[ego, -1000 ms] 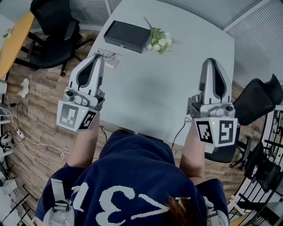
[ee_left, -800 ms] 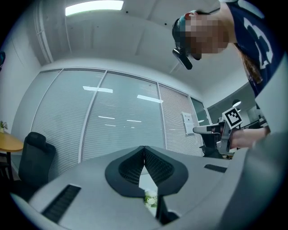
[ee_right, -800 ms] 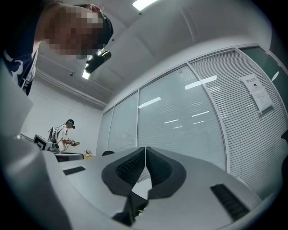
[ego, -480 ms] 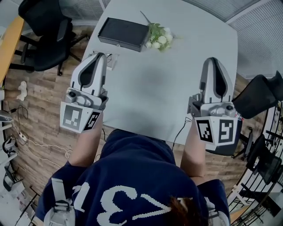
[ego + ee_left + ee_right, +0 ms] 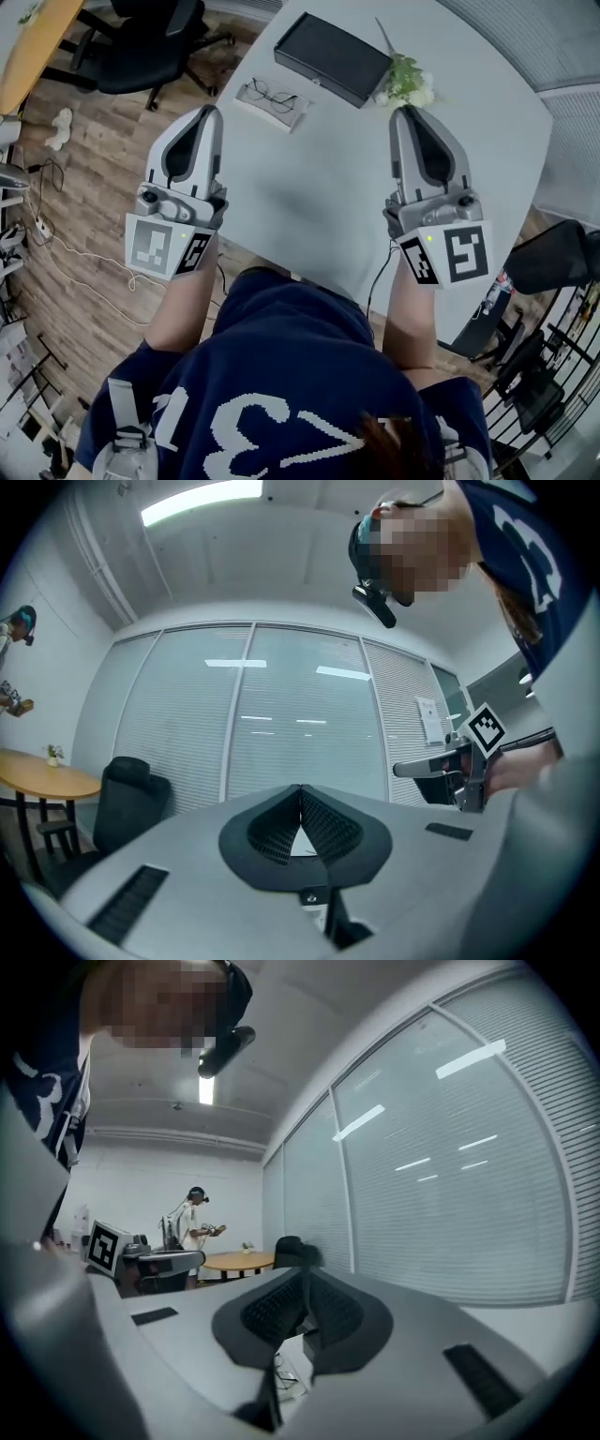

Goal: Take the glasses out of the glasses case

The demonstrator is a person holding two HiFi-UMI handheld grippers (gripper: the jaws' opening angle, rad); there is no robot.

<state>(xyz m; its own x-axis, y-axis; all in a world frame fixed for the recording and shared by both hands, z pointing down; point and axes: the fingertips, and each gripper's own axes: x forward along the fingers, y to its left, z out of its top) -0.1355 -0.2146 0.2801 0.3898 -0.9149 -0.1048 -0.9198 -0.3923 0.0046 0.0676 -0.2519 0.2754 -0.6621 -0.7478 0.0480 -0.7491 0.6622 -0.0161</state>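
The black glasses case (image 5: 333,58) lies shut at the far side of the white table (image 5: 319,197). A pair of thin-framed glasses (image 5: 272,96) rests on a pale cloth just left of the case, outside it. My left gripper (image 5: 208,112) hovers shut near the table's left edge, its tip short of the glasses. In the left gripper view the ribbed pads (image 5: 319,829) meet with nothing between them. My right gripper (image 5: 404,111) is shut too, its tip close to the flowers (image 5: 405,82); its pads (image 5: 333,1312) also meet on nothing.
A small bunch of white flowers lies right of the case. Black office chairs (image 5: 150,42) and a wooden table (image 5: 33,42) stand beyond the table's left edge, and another dark chair (image 5: 553,258) is at the right. Cables trail on the wood floor (image 5: 56,253).
The head view has swung so the case and flowers sit further right and the glasses show clearly. The right gripper has moved left and forward toward the flowers. Both stay shut.
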